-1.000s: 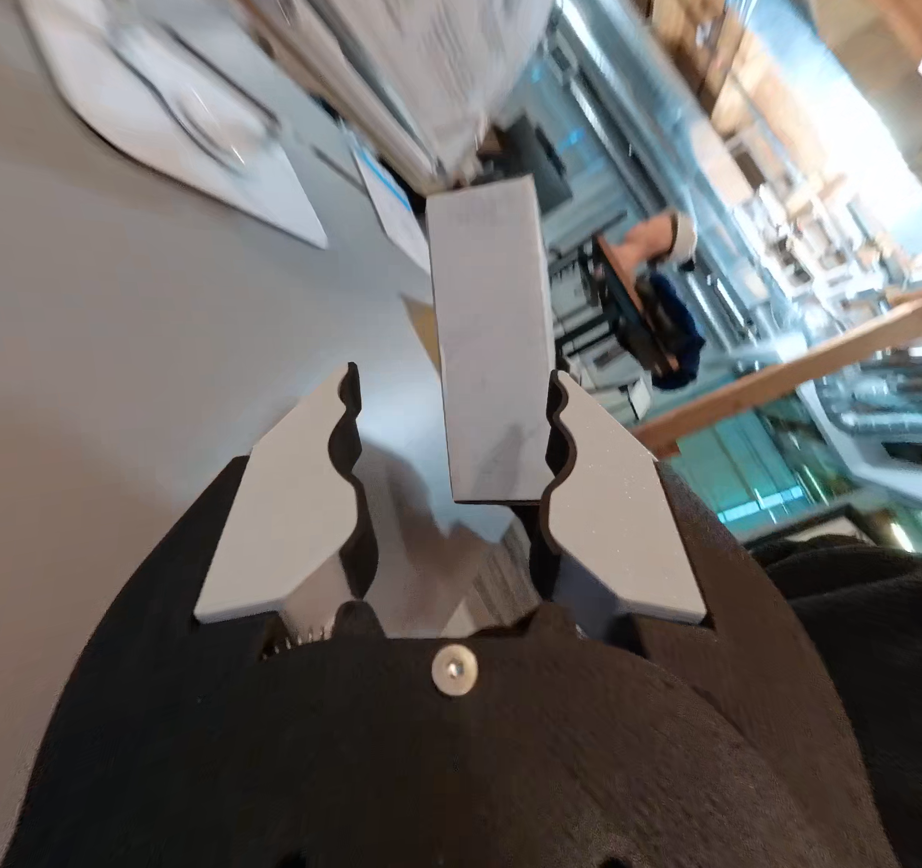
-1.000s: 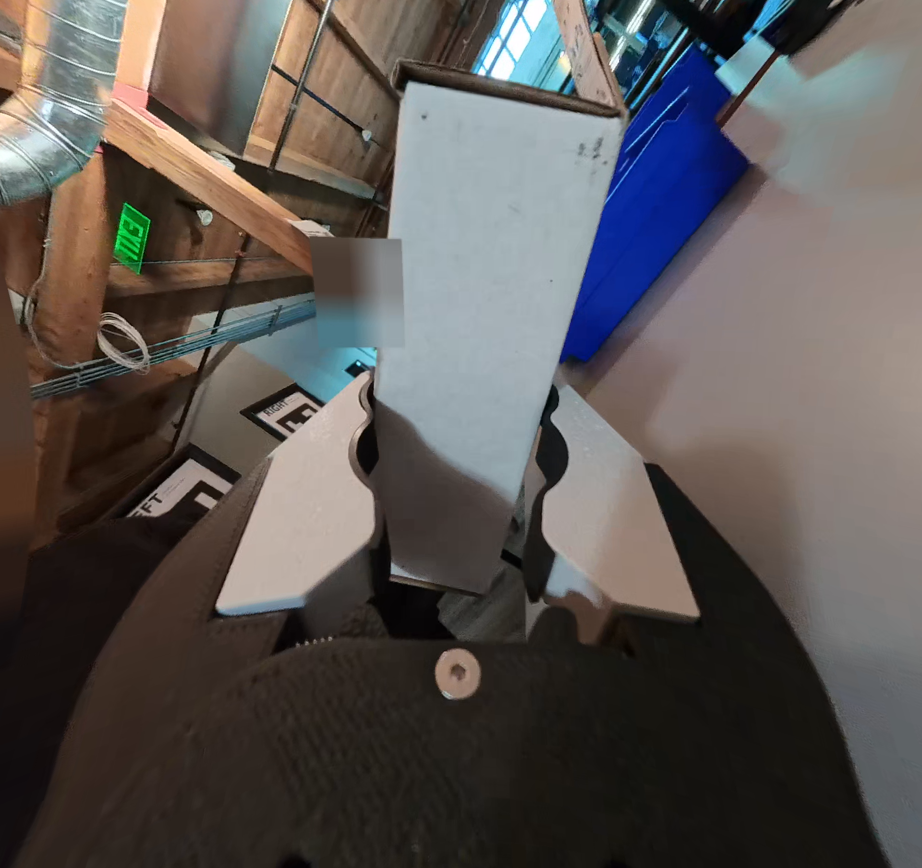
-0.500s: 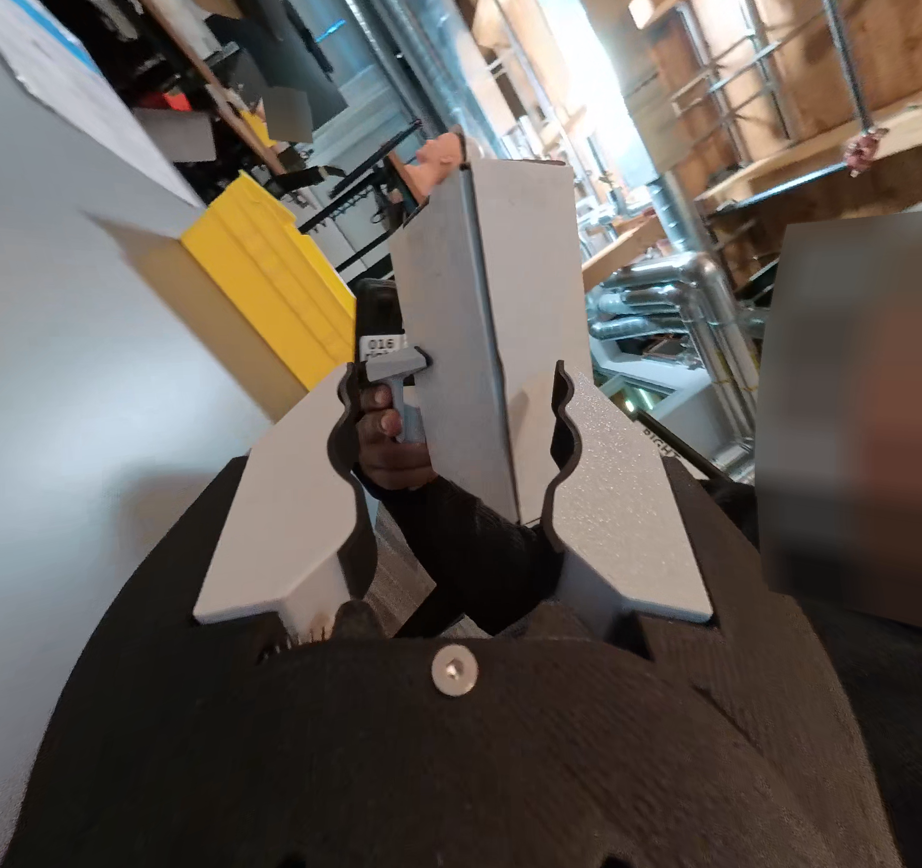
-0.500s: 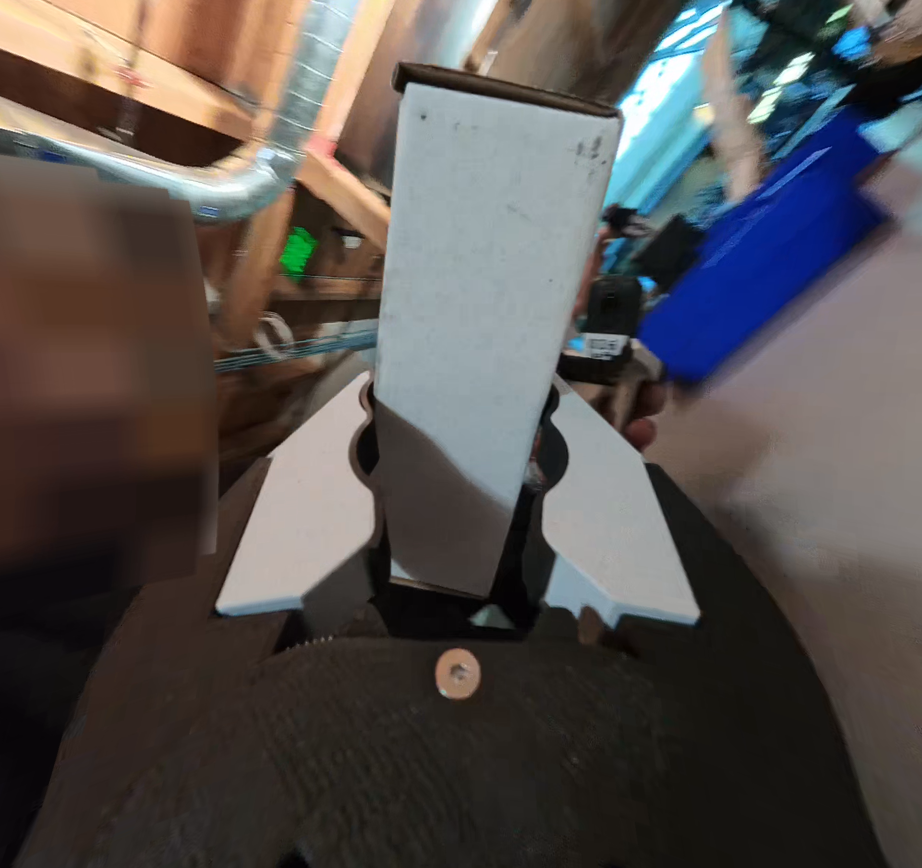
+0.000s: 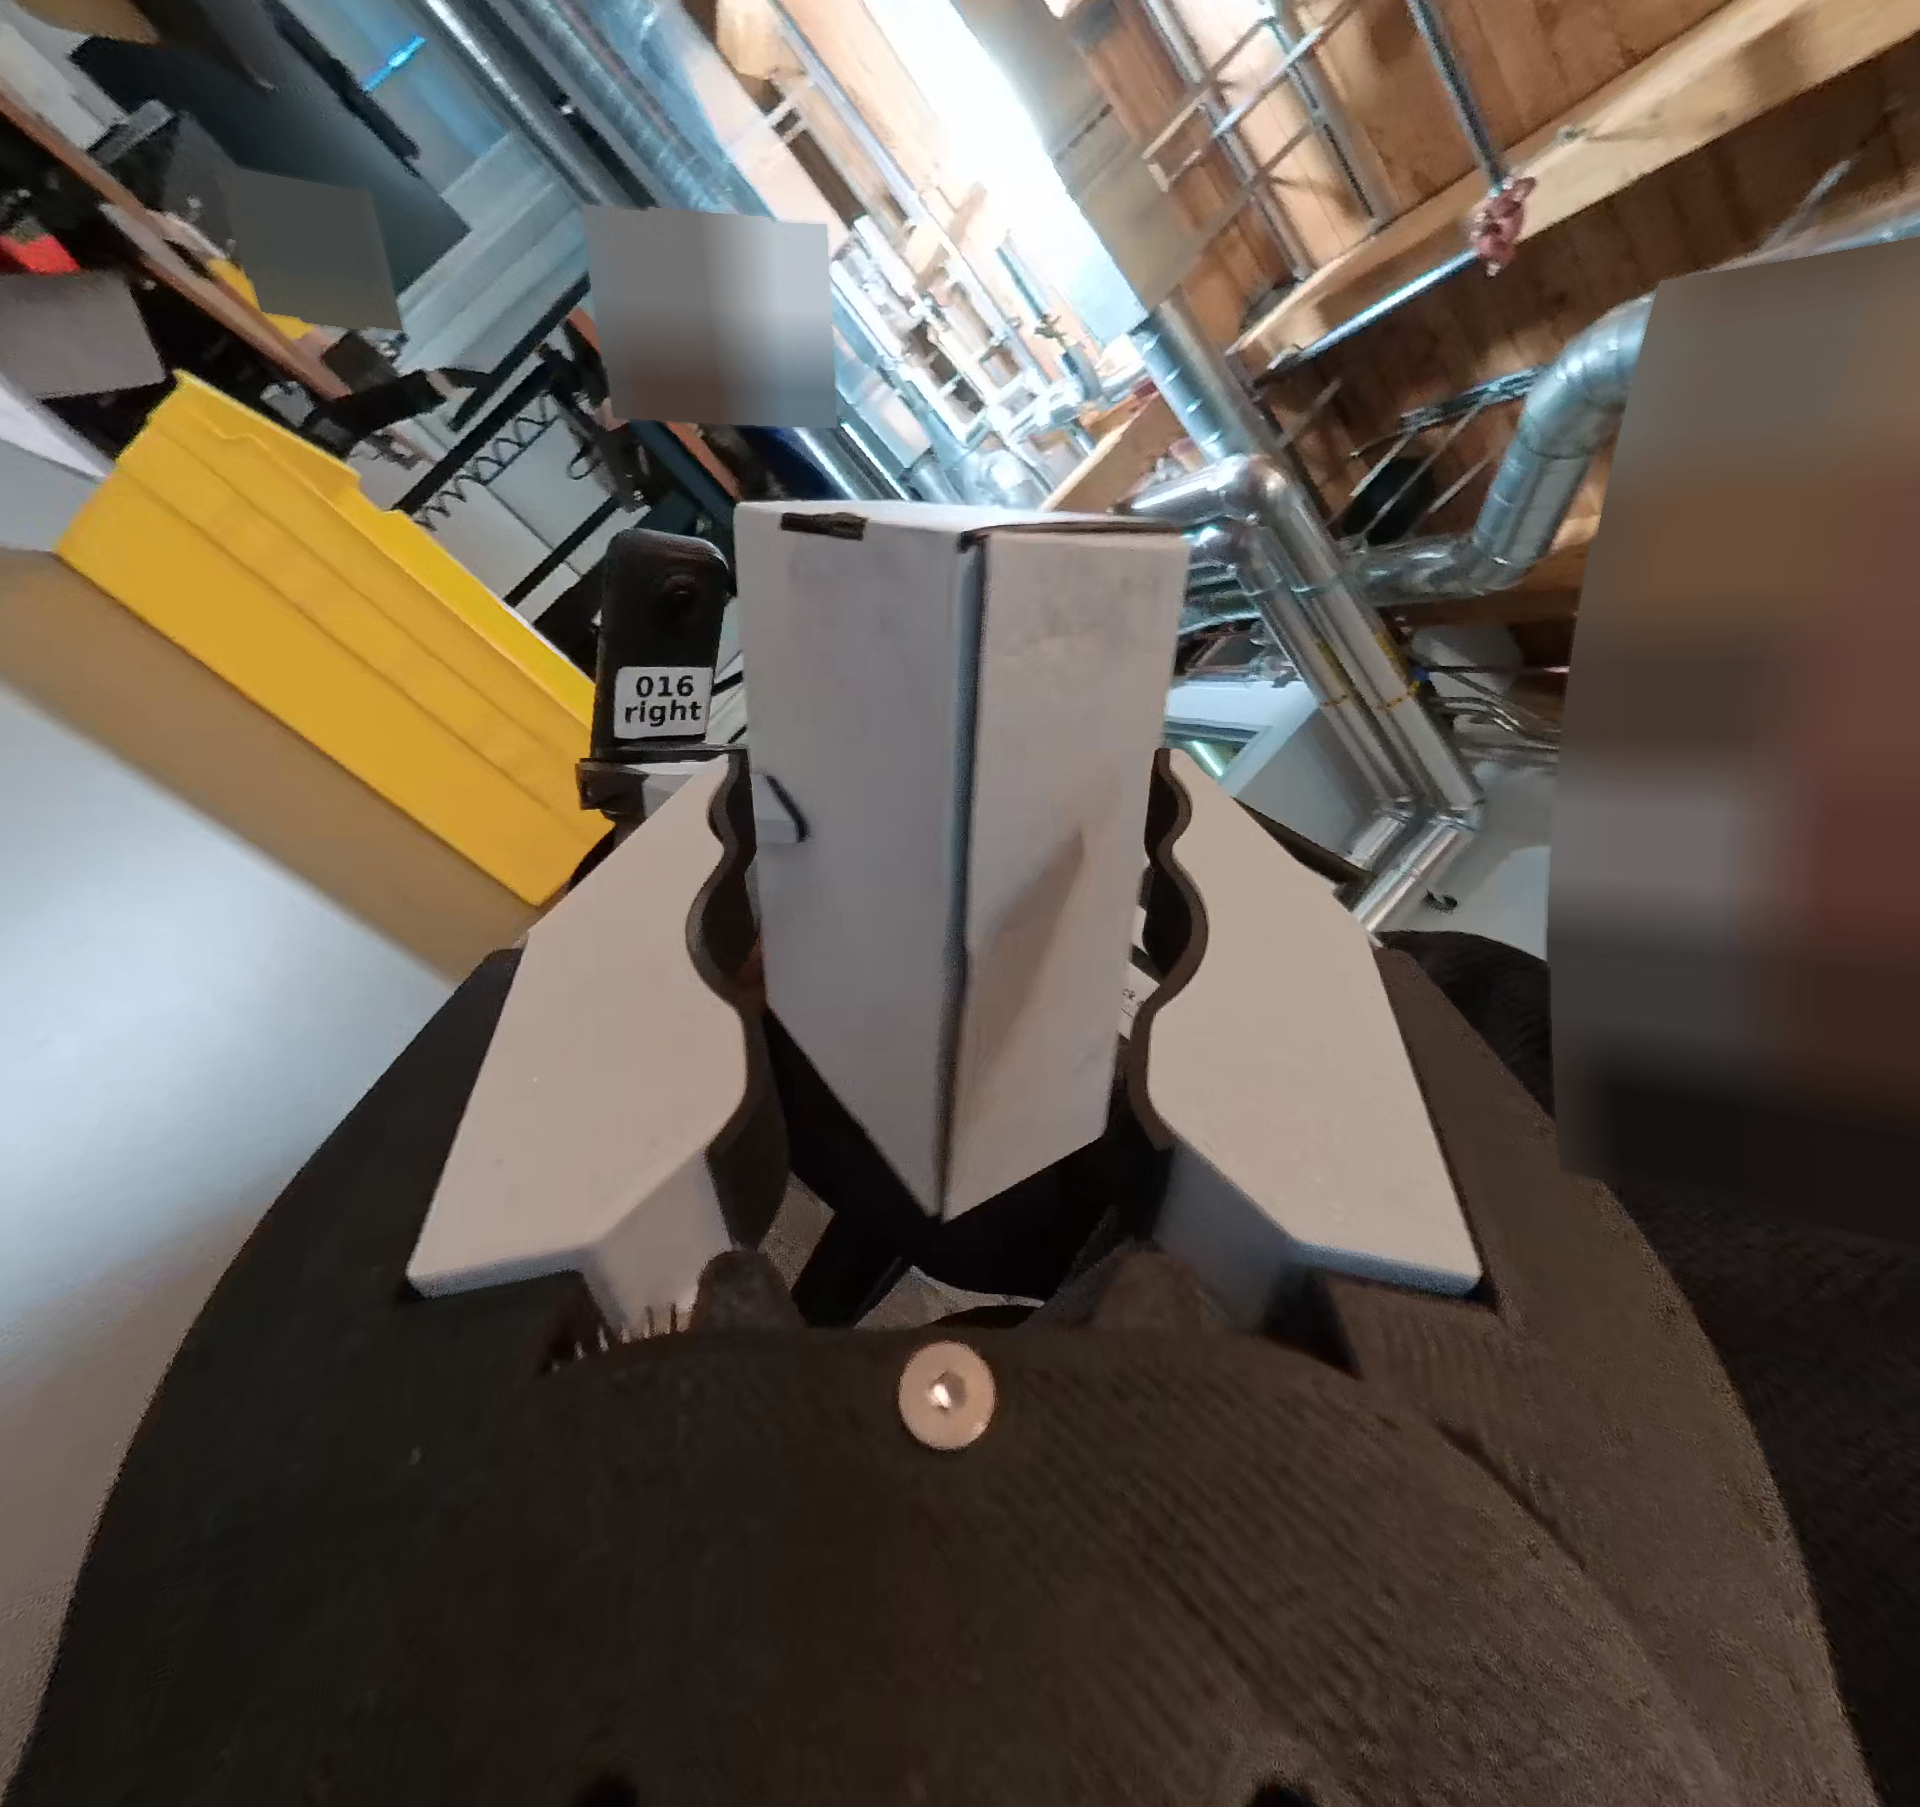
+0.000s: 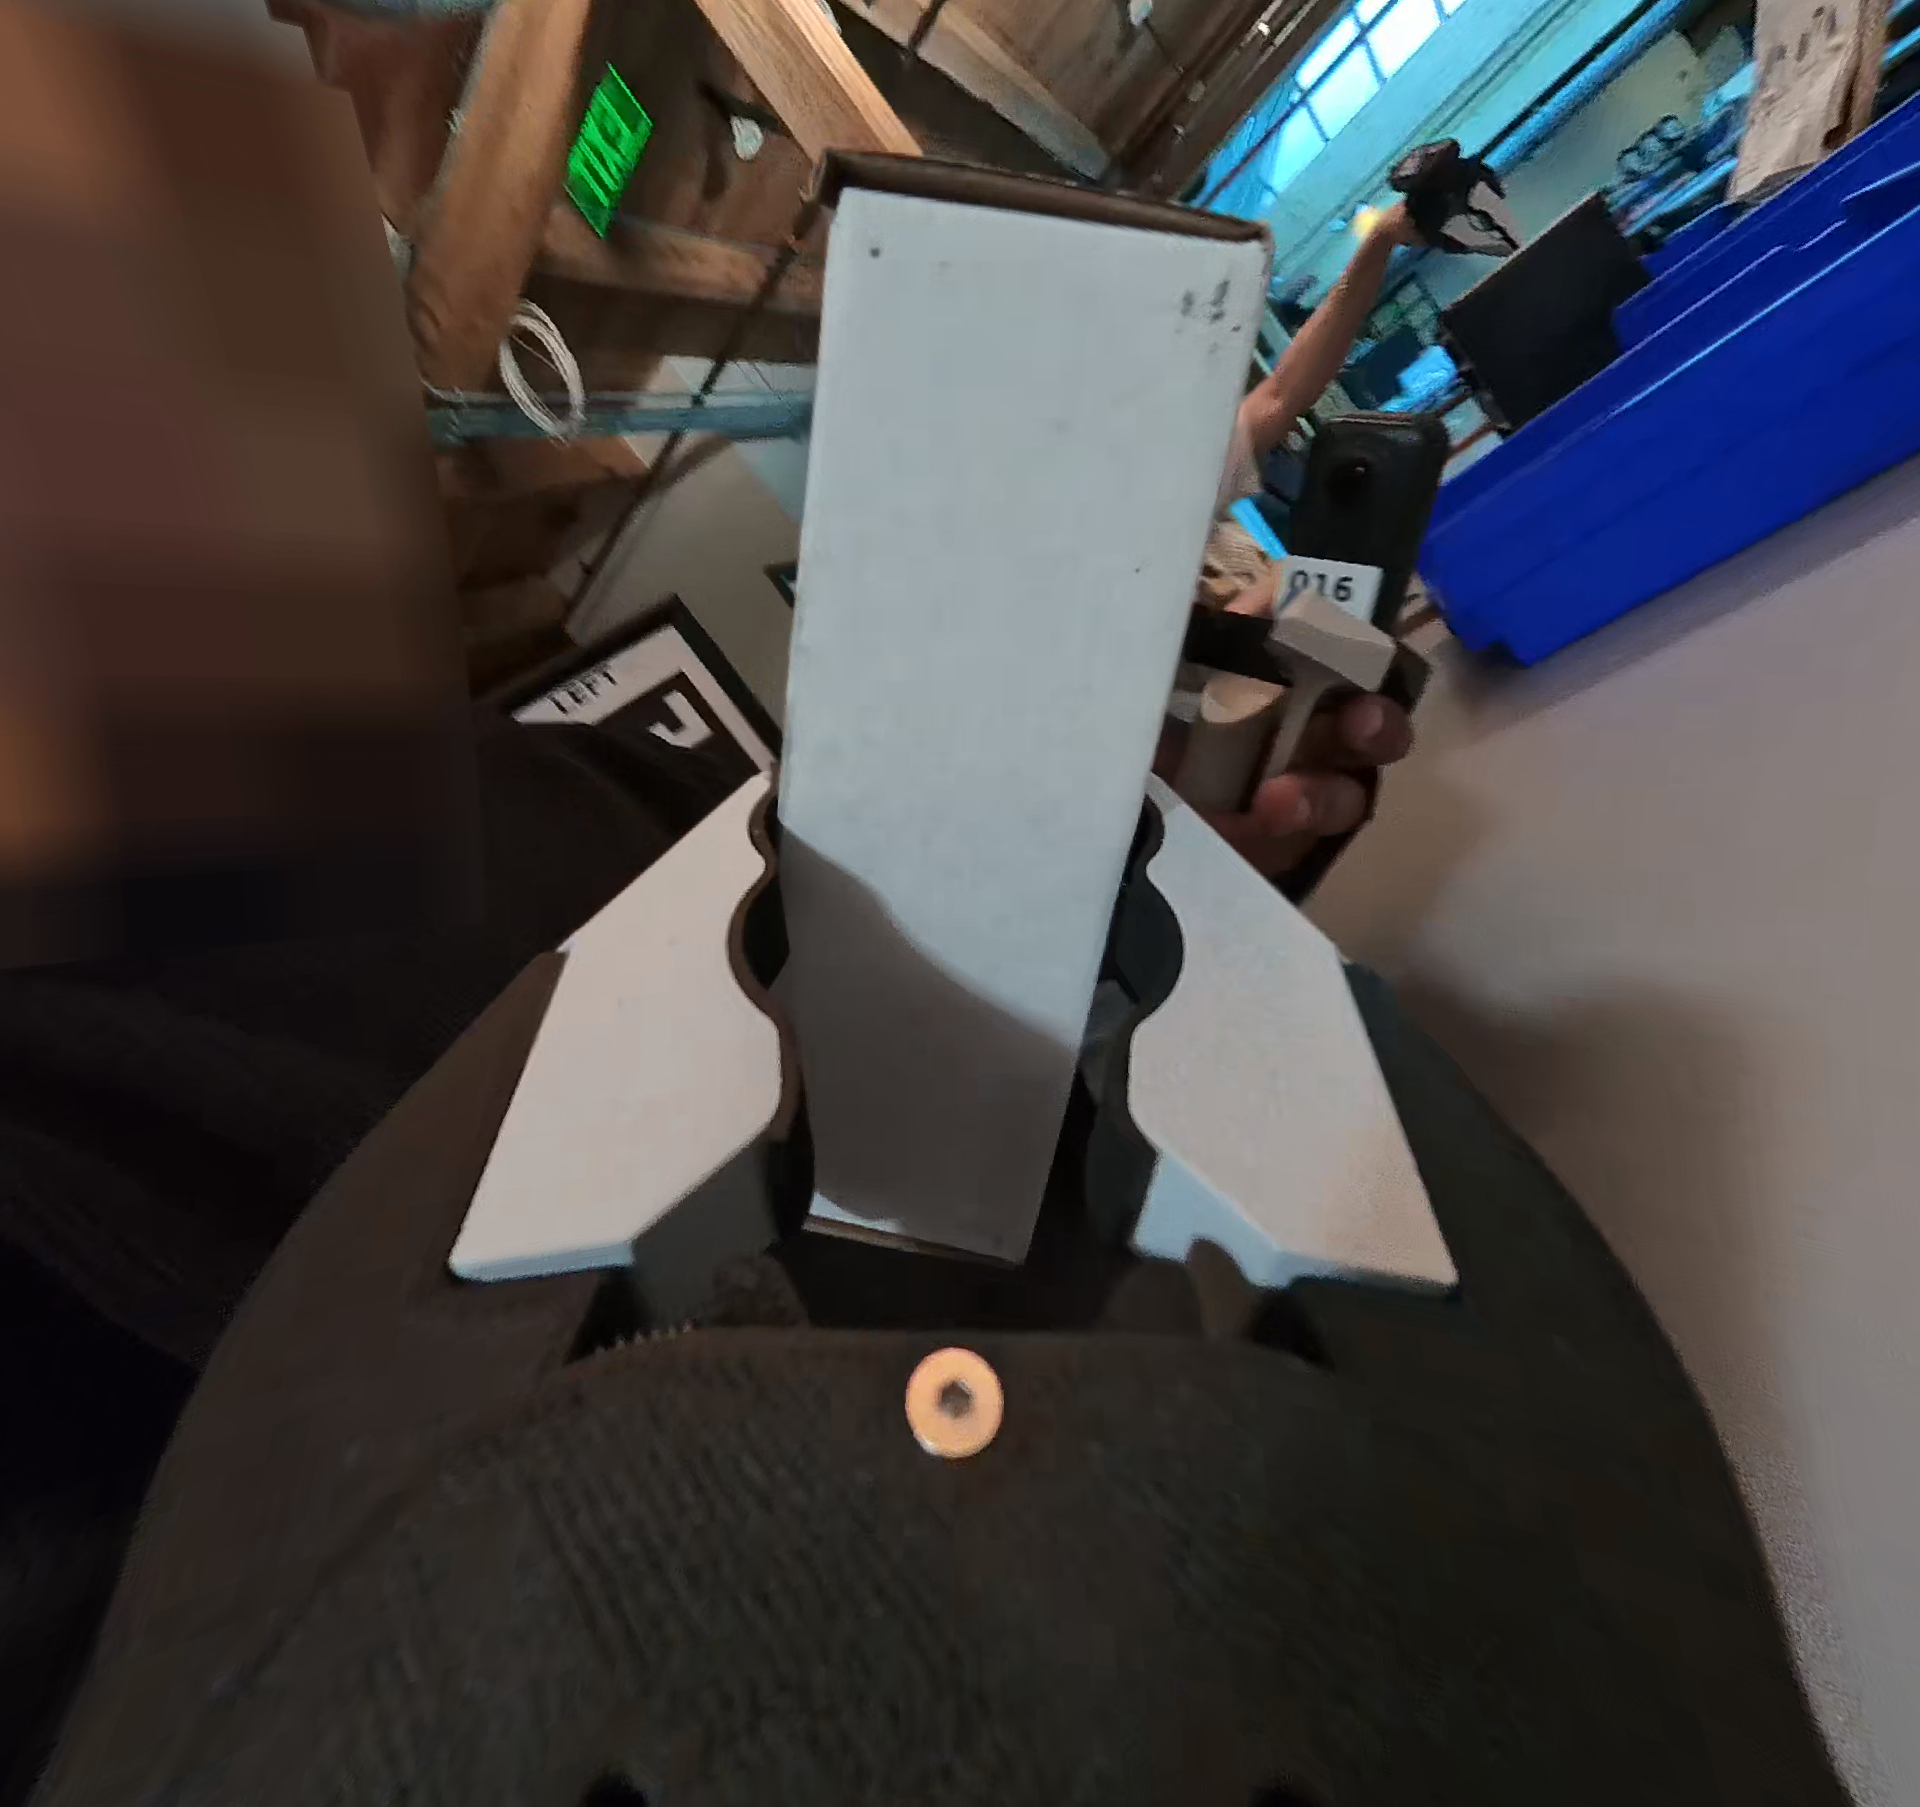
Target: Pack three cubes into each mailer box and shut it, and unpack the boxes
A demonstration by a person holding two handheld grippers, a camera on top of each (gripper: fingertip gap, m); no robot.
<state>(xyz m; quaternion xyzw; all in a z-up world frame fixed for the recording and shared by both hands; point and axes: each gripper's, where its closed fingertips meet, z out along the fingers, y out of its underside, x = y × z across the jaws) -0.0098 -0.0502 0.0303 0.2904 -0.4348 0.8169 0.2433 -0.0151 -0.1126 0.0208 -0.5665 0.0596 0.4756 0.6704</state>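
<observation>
A white mailer box (image 5: 935, 822) is held up in the air between both grippers, and no cubes show. My left gripper (image 5: 945, 781) has its fingers against two sides of the box, with one box corner edge facing the camera. My right gripper (image 6: 958, 801) is shut on the same box (image 6: 997, 614) from the other side, and the box's far end shows a dark cardboard rim. The right gripper's handle and camera (image 5: 665, 645) show behind the box in the left wrist view. The left gripper's handle (image 6: 1340, 614), held by a hand, shows in the right wrist view.
The grey table (image 5: 156, 978) lies low at the left, and also at the right in the right wrist view (image 6: 1662, 926). Stacked yellow bins (image 5: 312, 635) stand on one side and blue bins (image 6: 1714, 427) on the other. Both views point up at beams and ducts.
Both views swung up from the table toward the ceiling. The box turned so that a corner faces the left camera, and the left fingers now sit against it. The raised flap no longer shows.
</observation>
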